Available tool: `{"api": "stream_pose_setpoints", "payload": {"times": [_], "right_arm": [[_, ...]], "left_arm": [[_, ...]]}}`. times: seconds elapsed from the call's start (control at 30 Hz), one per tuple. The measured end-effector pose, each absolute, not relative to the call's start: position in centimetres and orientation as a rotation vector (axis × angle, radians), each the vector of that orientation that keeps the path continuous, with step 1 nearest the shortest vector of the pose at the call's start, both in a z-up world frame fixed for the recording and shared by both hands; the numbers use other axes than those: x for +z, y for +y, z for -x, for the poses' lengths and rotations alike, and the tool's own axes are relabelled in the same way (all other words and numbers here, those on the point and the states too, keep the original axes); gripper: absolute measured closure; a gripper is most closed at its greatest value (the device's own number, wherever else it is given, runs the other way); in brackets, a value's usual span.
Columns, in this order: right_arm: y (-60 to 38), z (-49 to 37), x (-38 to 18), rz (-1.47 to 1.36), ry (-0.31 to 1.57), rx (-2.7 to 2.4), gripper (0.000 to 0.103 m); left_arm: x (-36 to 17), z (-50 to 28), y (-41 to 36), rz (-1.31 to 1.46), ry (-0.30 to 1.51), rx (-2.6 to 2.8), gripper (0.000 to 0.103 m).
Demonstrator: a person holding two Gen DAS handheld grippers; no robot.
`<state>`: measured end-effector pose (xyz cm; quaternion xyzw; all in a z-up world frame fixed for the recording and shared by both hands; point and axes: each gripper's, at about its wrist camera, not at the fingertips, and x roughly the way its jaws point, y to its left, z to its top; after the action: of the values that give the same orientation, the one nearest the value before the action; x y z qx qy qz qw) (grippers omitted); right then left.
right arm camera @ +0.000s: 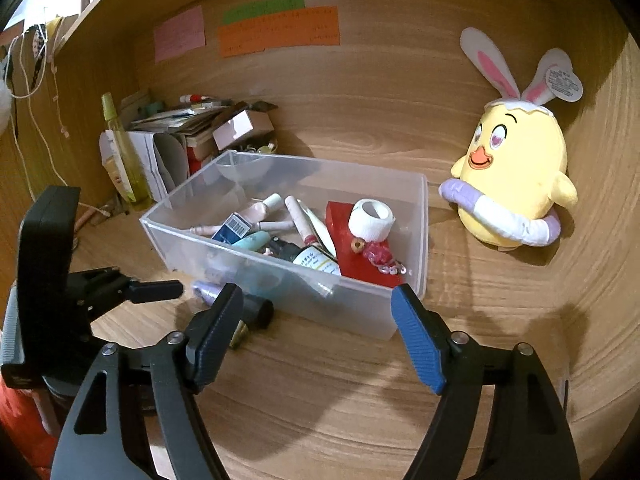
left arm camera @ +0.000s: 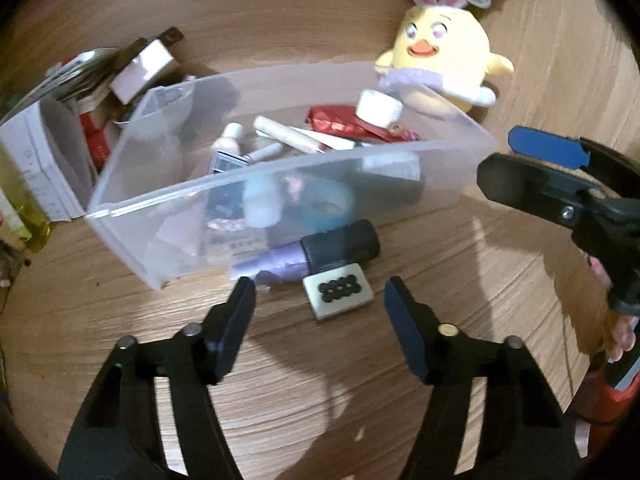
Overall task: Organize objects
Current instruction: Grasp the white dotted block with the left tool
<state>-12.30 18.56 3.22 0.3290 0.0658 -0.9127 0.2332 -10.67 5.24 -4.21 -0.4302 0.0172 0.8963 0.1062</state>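
A clear plastic bin on the wooden desk holds several small items: tubes, a white tape roll, a red packet. In front of it lie a purple bottle with a black cap and a white mahjong tile with black dots. My left gripper is open and empty, low over the desk just short of the tile. My right gripper is open and empty, facing the bin's front wall; it also shows in the left wrist view.
A yellow chick plush with bunny ears stands right of the bin. A pile of boxes and papers and a yellow-green bottle sit at the back left. Sticky notes hang on the back wall.
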Motion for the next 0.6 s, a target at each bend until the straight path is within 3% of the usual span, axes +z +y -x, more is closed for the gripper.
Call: {"api": "stream_pose_setpoints", "payload": {"times": [0.07,0.23,0.6], "right_arm": [[18.7,12.2,3.1,-0.912,0.171,-2.505,0.028],[18.6,12.2,2.3,-0.956,0.153,-2.491,0.027],[14.4,13.1,-0.7,-1.071,0.167,-2.374,0.027]], "left_arm": [[-4.6,11.0,5.5,1.287,0.062,2.624,0.051],[-5.2,11.5,5.4,1.307,0.061,2.603,0.066],[-4.4,8.9,0.1,1.288,-0.037,2.679,0.07]]}}
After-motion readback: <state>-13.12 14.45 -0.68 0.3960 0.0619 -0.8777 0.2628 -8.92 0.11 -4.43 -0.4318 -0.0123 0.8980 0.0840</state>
